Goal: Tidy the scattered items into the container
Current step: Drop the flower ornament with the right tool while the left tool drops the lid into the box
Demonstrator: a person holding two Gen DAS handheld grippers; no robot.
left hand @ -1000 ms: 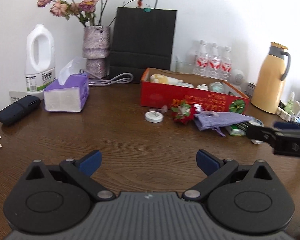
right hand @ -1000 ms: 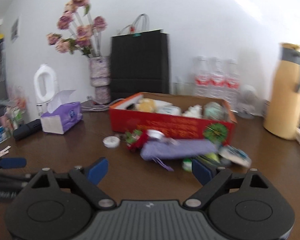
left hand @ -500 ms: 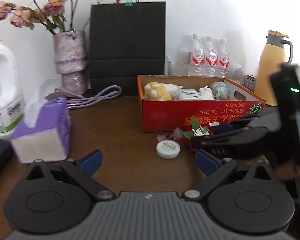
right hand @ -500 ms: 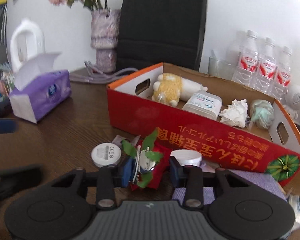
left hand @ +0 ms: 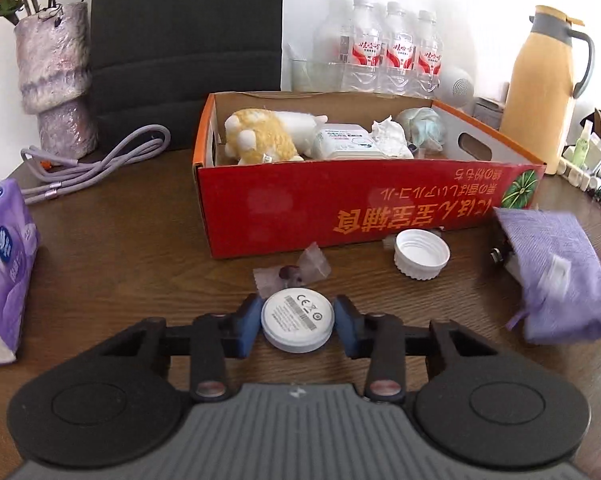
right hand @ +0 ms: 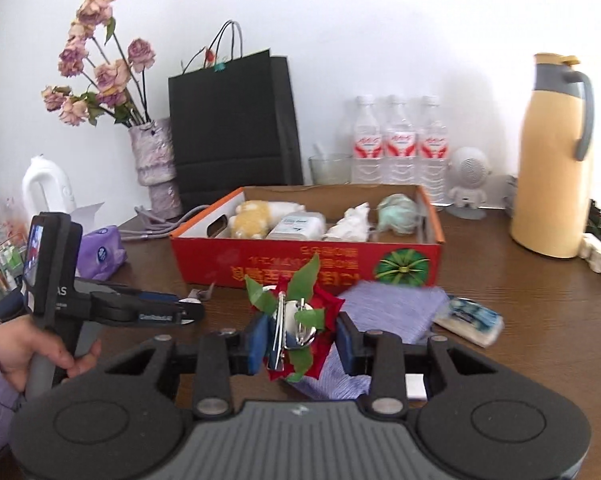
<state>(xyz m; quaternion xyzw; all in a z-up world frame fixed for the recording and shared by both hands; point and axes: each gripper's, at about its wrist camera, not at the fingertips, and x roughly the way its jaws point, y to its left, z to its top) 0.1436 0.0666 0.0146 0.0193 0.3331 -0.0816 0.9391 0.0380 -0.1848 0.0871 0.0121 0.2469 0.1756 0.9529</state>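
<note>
The left claw [left hand: 297, 326] has just been closing and its blue pads now sit against both sides of a flat round white disc [left hand: 297, 322], smooth plastic with a printed label, lying on the dark wood-grain table [left hand: 140, 248]. Beyond it lie a crinkled clear wrapper [left hand: 292, 272] and a ribbed white screw cap [left hand: 421, 254], both just in front of the red cardboard box [left hand: 340, 208]. Inside the box are a fuzzy yellow-and-white plush toy [left hand: 266, 140], a soft white wipes pack [left hand: 346, 145], crumpled white paper [left hand: 388, 136] and a pale green bundle [left hand: 422, 128].

The right claw [right hand: 301, 338] is clamped on a red fabric flower [right hand: 312, 320] with green leaves and a shiny metal clip, lifted above a woven purple pouch [right hand: 396, 308] that lies in front of the box [right hand: 300, 260]. A padded blue-and-white packet [right hand: 470, 320] lies just beside the pouch. In the right wrist view a hand [right hand: 32, 350] grips the left claw's handle
</note>
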